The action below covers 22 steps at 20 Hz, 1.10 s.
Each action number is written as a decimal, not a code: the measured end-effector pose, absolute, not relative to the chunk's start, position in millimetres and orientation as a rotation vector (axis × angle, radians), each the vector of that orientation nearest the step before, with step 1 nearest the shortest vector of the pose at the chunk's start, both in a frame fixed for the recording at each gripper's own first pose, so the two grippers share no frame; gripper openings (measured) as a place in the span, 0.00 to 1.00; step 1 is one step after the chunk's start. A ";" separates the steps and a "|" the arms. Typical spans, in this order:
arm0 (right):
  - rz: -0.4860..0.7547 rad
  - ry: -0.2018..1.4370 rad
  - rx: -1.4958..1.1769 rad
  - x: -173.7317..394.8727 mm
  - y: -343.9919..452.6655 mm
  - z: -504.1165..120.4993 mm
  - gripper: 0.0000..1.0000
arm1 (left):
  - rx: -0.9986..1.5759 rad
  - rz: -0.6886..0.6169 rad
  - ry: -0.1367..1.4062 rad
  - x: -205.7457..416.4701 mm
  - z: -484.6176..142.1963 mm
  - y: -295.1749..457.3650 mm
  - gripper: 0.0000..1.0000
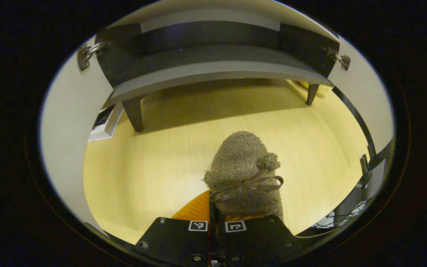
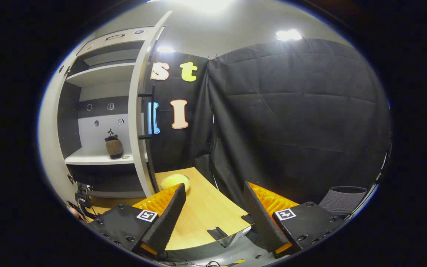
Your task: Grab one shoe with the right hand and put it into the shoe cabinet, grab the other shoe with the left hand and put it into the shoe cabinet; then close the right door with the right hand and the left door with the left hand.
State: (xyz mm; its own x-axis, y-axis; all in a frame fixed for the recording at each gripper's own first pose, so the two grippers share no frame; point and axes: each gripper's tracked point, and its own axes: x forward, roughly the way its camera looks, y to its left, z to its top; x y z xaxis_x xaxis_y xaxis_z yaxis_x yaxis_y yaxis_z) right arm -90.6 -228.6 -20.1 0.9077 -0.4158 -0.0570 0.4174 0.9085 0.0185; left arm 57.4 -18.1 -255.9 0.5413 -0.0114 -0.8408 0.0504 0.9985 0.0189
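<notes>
Below the shoe cabinet [image 1: 213, 70], the left gripper [image 1: 213, 211] clamps a fuzzy shoe [image 1: 245, 170]; the right gripper [image 2: 213, 215] gapes empty.

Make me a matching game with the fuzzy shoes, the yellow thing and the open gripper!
Things:
1. Shoe with the bow
2. Other shoe
3. Yellow object
4. Right gripper

Places or states:
A. On a cabinet shelf
B. Open, holding nothing
C. Held by the left gripper
D. On the wooden table beside the open door

Pairs: 1-C, 2-A, 3-D, 4-B
</notes>
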 end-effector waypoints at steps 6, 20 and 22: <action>-0.406 0.016 0.096 -79.4 -252.9 5.4 0.93 | -0.010 -0.039 0.910 67.8 -181.6 6.9 0.02; -0.228 -0.033 0.137 13.2 -275.0 34.1 0.98 | -0.045 -0.017 0.661 137.3 23.0 34.9 0.02; -0.207 -0.026 0.175 21.5 -274.8 29.4 0.98 | -0.025 0.006 0.623 159.0 44.7 44.5 0.02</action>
State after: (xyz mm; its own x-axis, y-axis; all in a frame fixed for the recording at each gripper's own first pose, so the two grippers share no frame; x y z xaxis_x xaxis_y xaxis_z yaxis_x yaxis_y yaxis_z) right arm 21.5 -274.8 29.4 0.9785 -0.2063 0.0072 0.2019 0.9635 0.1759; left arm 159.0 44.5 44.7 0.8120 -0.0018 -0.5837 -0.0130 0.9997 -0.0212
